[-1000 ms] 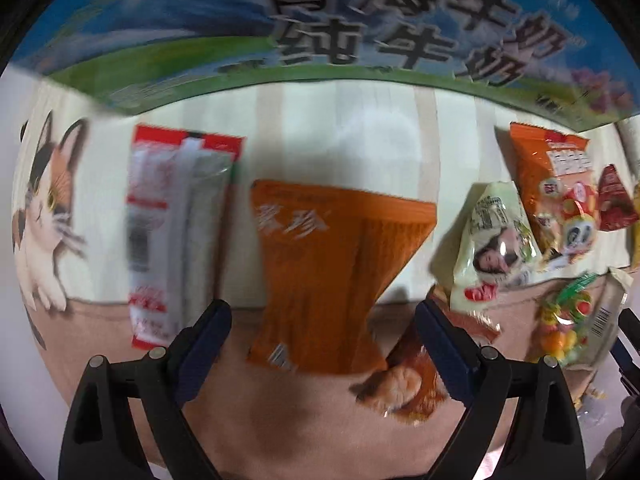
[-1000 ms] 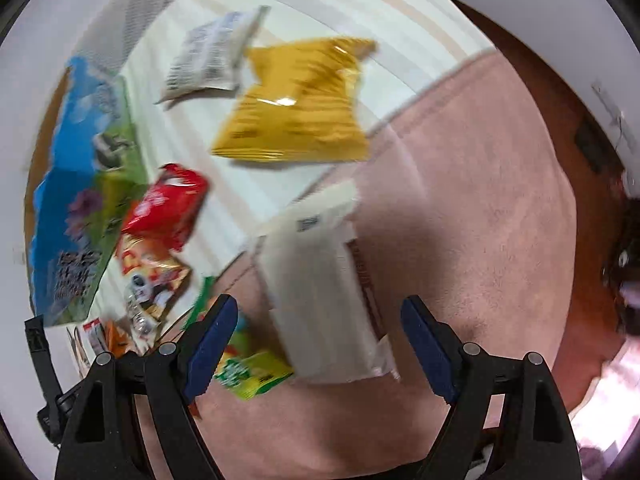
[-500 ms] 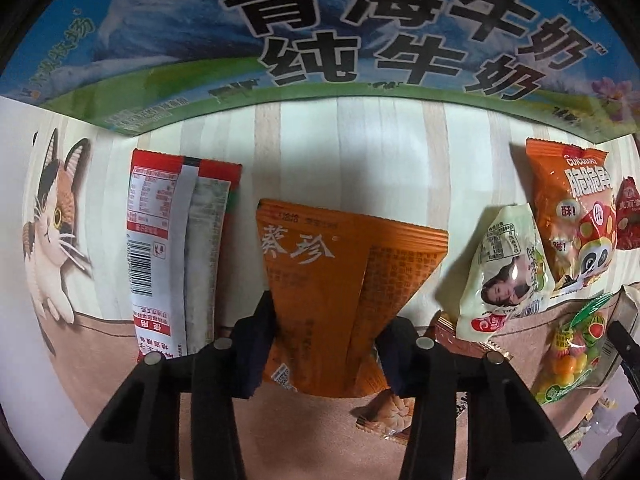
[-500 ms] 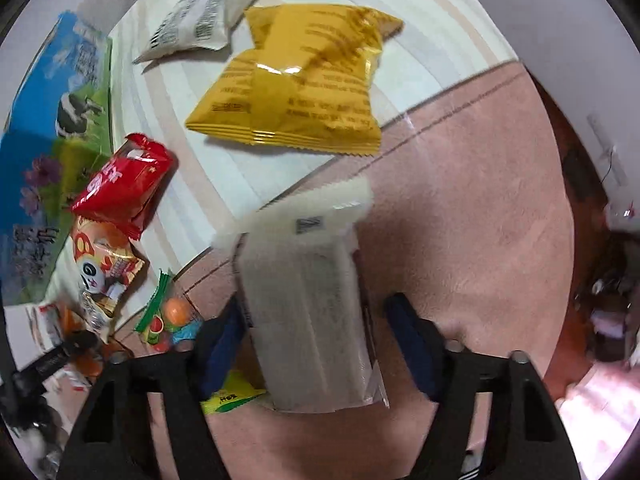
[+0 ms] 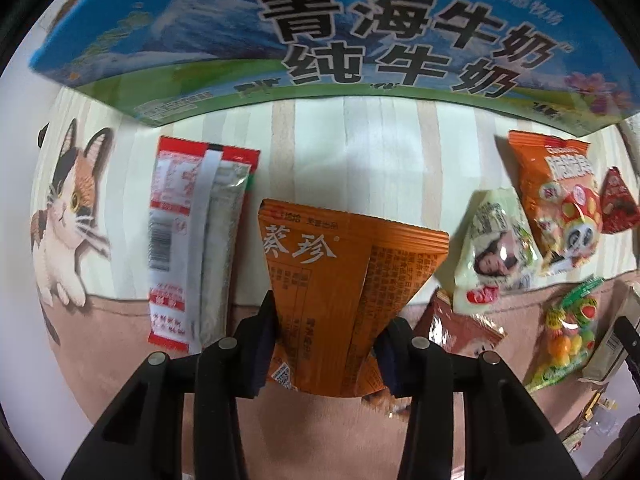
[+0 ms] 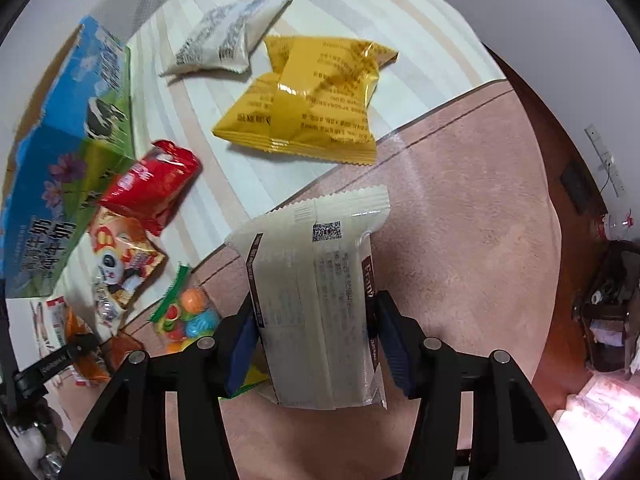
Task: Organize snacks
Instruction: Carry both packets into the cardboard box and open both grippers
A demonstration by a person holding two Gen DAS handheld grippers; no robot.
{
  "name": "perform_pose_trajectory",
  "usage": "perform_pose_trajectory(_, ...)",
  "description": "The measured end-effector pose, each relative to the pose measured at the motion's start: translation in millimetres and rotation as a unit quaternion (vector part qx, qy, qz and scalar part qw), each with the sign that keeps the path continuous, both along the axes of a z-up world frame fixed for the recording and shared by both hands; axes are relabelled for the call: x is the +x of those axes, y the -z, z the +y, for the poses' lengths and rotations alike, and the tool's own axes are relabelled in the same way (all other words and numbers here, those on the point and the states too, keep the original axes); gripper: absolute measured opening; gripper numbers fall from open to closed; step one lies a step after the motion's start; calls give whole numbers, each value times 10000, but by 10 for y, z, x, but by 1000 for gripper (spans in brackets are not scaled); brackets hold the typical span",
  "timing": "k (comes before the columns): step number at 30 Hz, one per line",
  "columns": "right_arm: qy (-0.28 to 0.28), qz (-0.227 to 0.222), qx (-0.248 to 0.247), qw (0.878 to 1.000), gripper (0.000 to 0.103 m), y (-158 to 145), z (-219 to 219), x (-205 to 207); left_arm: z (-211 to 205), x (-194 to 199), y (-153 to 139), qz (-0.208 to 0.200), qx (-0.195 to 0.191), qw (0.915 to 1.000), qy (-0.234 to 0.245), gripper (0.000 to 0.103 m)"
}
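Blue milk carton [image 5: 304,36] stands at the cat-print mat's [image 5: 384,152] far edge. Yellow snack bag [image 6: 308,104], red-and-white sachet [image 5: 192,240] and red packet [image 6: 154,188] lie loose, one each. Left gripper [image 5: 326,344] pinches the orange packet [image 5: 340,288] low over the mat; right gripper [image 6: 314,344] clamps one white wafer pack [image 6: 316,300].

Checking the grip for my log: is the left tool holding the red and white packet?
No, the left tool is closed on the orange packet, while the red and white packet lies beside it on the mat.
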State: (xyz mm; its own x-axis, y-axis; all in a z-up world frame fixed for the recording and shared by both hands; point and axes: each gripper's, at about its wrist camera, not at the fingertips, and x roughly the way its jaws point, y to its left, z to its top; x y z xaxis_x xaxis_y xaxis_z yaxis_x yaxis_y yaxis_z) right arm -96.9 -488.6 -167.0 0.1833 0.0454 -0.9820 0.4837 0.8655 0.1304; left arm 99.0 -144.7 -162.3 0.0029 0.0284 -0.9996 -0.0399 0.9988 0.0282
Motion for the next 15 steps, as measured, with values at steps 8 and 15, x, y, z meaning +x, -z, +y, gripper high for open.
perform_pose_trajectory(8, -136, -577, 351, 9976, 58, -625, 170, -91, 152, -380, -705, -218, -441, 9988, 44, 40)
perform_pose_trajectory(15, -818, -1251, 913, 9845, 58, -1346, 522, 421, 236, -257, -1554, -630, -944, 9934, 164, 40)
